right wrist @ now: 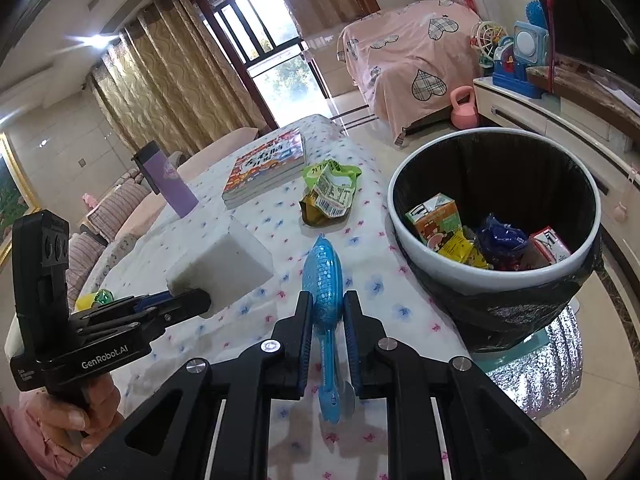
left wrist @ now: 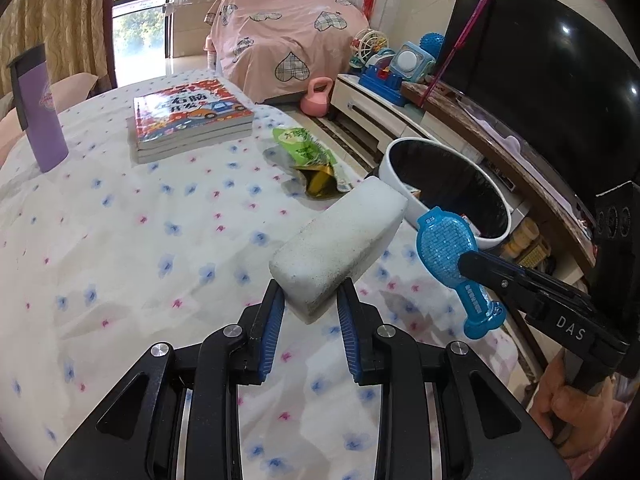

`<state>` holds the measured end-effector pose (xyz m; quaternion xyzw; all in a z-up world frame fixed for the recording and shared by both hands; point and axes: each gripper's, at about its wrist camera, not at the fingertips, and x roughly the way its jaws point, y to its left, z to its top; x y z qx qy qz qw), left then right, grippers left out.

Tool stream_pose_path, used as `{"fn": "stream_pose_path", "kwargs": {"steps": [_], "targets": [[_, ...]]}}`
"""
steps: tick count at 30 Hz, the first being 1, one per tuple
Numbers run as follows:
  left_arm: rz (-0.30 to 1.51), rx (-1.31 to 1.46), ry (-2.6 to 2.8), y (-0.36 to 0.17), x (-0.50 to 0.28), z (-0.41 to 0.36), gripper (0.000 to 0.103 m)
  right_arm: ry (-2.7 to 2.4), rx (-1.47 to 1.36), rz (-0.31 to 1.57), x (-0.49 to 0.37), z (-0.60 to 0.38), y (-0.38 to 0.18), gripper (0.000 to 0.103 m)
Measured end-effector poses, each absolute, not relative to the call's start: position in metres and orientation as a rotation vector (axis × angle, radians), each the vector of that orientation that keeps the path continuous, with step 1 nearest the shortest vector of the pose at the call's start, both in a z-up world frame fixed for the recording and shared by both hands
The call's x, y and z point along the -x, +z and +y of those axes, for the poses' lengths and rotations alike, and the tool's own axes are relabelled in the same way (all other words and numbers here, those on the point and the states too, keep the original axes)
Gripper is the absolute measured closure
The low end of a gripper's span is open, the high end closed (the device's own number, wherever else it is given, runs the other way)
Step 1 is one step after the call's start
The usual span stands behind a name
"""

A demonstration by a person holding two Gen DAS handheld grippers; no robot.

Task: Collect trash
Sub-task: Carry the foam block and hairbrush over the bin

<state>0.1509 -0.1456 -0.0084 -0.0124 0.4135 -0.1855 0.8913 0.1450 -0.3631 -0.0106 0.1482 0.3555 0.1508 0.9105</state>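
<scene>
- Your left claw (left wrist: 310, 300) grips the white foam block (left wrist: 340, 248) by one end, lifted above the surface (left wrist: 120, 220).
- Your right claw (right wrist: 326, 316) clamps the blue brush (right wrist: 322, 276), near the bin (right wrist: 496, 264).
- Farther off, the green wrapper (right wrist: 330, 188) lies uncollected.

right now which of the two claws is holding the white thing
The left claw: it grips a white rectangular foam block by one end. The right claw instead pinches a translucent blue plastic brush.
</scene>
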Motion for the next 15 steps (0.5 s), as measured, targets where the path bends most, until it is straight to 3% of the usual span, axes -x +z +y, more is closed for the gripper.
{"fn": "stream_pose_path", "kwargs": {"steps": [15], "targets": [[0.83, -0.02, -0.454, 0.008, -0.161, -0.196, 0.077, 0.229, -0.333, 0.67, -0.141, -0.412, 0.009, 0.088]]}}
